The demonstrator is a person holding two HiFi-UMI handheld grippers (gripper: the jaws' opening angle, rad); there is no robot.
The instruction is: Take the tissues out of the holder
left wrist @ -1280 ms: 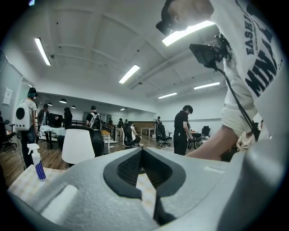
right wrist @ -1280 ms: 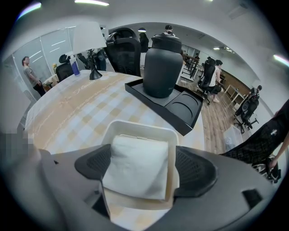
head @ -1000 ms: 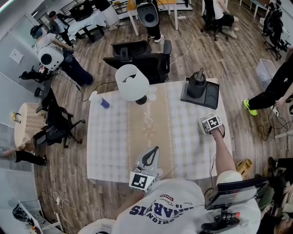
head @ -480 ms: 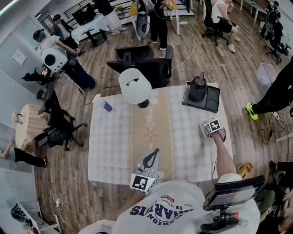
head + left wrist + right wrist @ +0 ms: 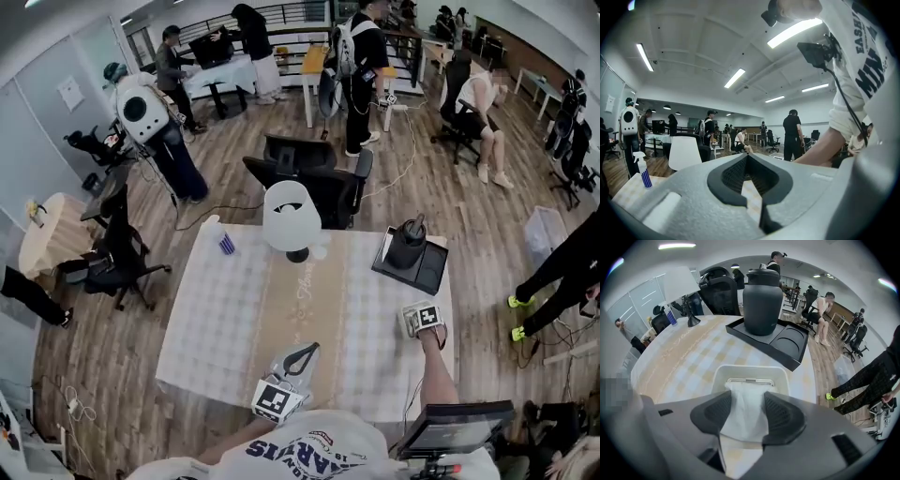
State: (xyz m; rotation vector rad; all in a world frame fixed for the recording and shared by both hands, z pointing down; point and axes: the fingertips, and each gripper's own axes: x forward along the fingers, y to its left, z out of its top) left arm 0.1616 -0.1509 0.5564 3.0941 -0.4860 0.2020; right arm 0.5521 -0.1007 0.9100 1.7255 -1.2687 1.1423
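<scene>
A white tissue holder point(image 5: 751, 372) sits on the checked tablecloth at the table's right side. A white tissue point(image 5: 743, 425) rises out of its slot. My right gripper point(image 5: 746, 404) is directly over the holder, and its two dark pads press on the tissue from both sides. In the head view the right gripper point(image 5: 414, 323) covers most of the holder. My left gripper point(image 5: 306, 352) rests at the table's near edge, far from the holder. Its jaws meet at the tip with nothing between them, as the left gripper point(image 5: 757, 206) view also shows.
A black canister point(image 5: 762, 296) stands on a black tray point(image 5: 788, 346) just beyond the holder. A white lamp point(image 5: 291, 217) and a spray bottle point(image 5: 223, 240) stand at the table's far side. Office chairs and several people are beyond the table point(image 5: 225, 319).
The head camera has tilted up, so more of the room shows and the table sits lower in the picture. Both grippers keep their places on the table.
</scene>
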